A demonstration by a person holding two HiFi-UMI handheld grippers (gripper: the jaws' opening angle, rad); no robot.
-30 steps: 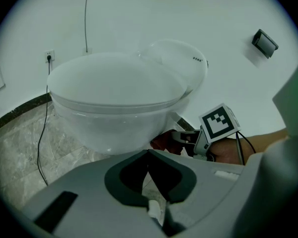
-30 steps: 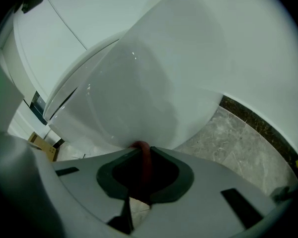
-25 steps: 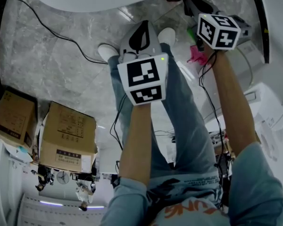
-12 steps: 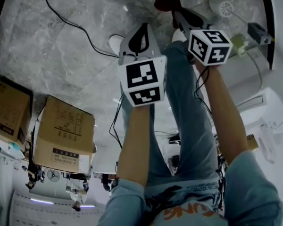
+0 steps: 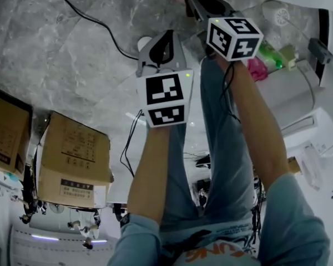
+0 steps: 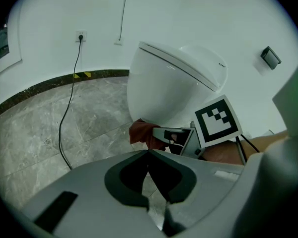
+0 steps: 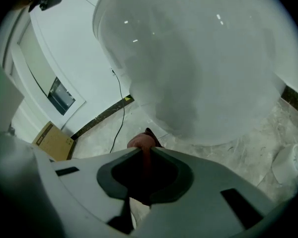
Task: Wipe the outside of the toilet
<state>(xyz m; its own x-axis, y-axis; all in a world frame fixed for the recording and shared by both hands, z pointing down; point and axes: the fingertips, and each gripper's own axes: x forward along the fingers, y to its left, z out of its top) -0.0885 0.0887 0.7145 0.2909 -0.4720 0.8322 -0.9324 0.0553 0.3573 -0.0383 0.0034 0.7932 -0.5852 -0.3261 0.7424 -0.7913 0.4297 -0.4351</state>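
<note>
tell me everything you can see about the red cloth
The cloth is a dark red, soft-looking rag, bunched into a crumpled wad. The right gripper has its jaws shut on it: a thin fold is pinched between them and the wad pokes out past the tips. It sits close to the lower curve of the white toilet bowl; whether it touches the bowl cannot be told.

A bathroom: white toilet (image 6: 174, 88) on grey marble floor (image 6: 35, 133), cardboard boxes (image 5: 72, 154) nearby.
</note>
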